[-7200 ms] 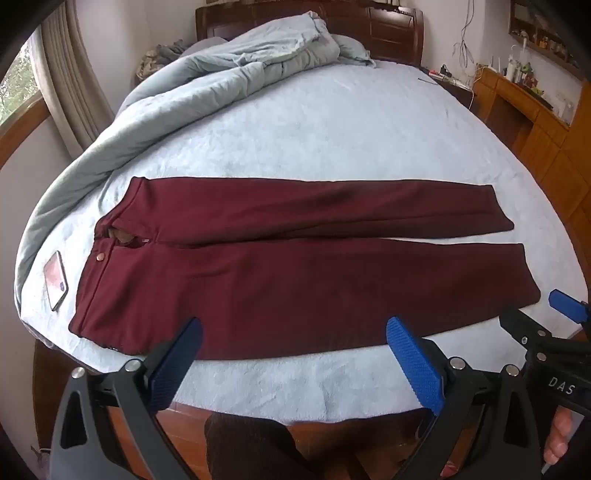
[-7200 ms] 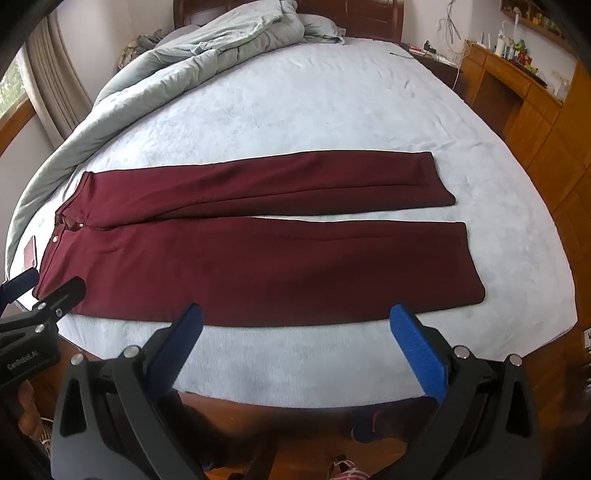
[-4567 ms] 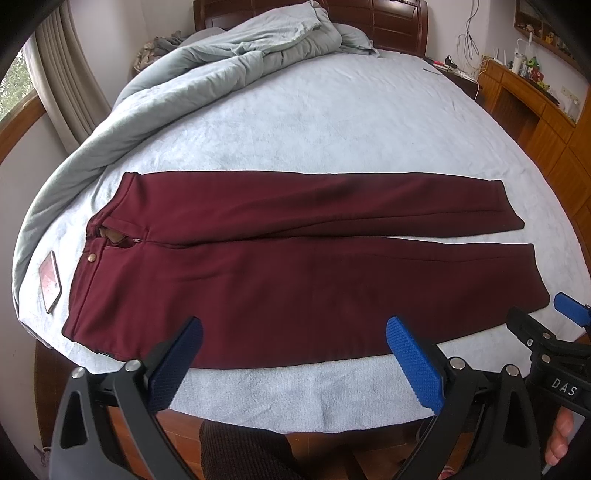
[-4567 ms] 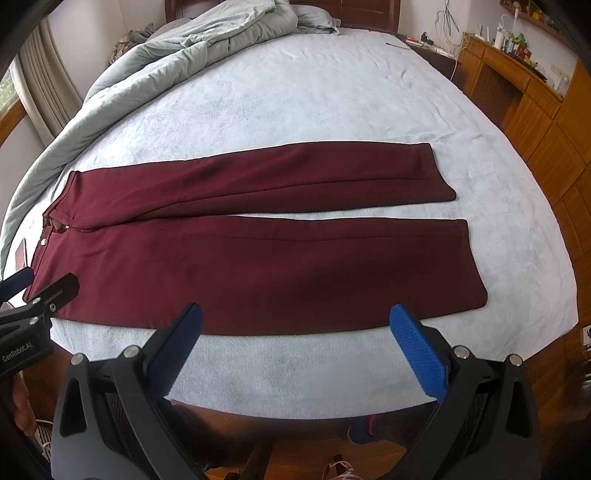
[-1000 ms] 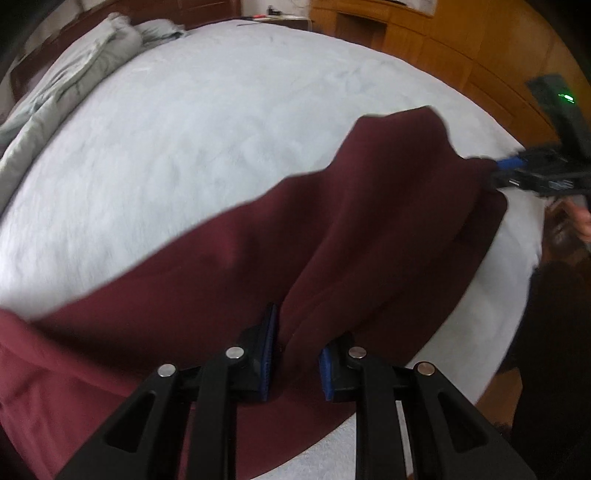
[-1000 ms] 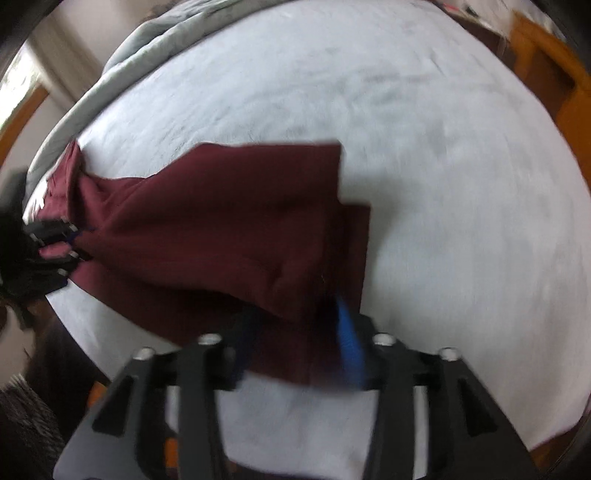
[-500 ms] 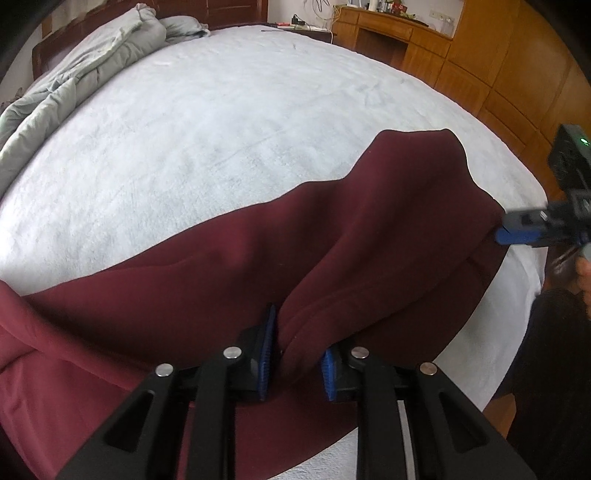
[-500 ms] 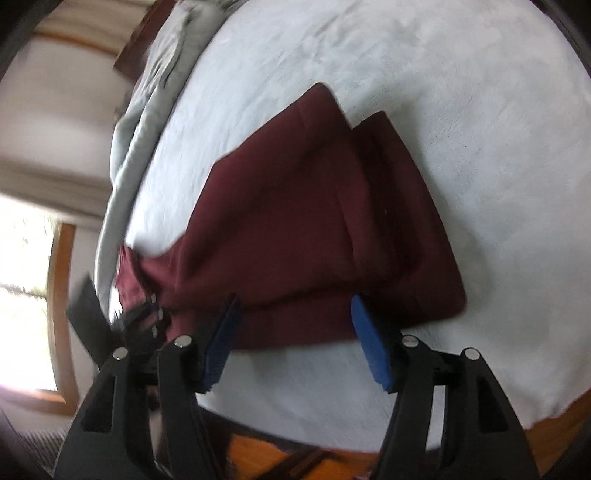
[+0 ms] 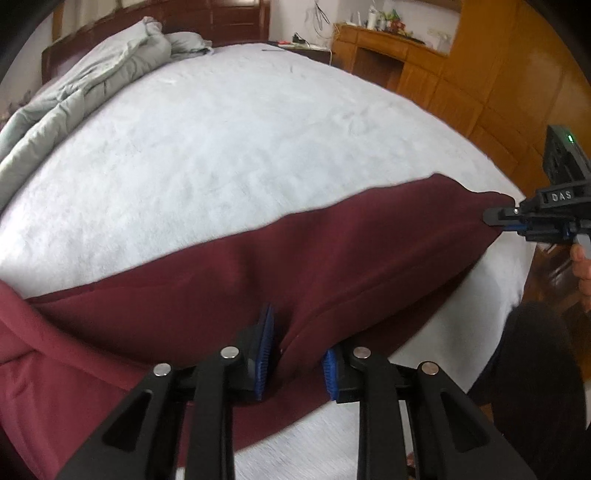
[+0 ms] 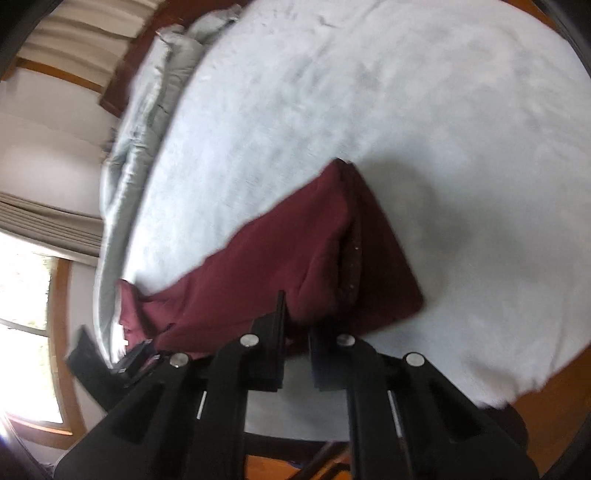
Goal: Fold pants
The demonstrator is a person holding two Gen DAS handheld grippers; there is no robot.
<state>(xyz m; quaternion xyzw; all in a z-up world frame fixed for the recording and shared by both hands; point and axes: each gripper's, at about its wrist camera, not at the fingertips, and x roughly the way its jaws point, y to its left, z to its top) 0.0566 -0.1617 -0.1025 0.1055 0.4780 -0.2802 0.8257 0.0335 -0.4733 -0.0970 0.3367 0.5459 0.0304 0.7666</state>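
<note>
The left gripper (image 9: 295, 350) is pointed steeply down at the bed (image 9: 229, 155), its 2 blue pads (image 9: 265, 350) clamped on a raised fold of the maroon pants (image 9: 351, 258). The right gripper (image 10: 295, 347) is tilted down and rolled to one side, its jaws pinched together on the pants' near edge; in the left view it (image 9: 498, 218) is seen nipping the far corner of the cloth, with part of a hand (image 9: 581, 267) behind it.

The pants (image 10: 295, 258) are lifted and stretched between the 2 grippers along the bed's near edge, one leg doubled over the other. A grey quilt (image 9: 92, 85) is bunched by the headboard (image 9: 207, 18) — wooden cabinets (image 9: 480, 74) stand beyond the bed's far side, and a curtained window (image 10: 29, 295) is seen beside the quilt.

The right view is blurred — its pads are dark and hard to make out. The waistband is cut off in the left view.
</note>
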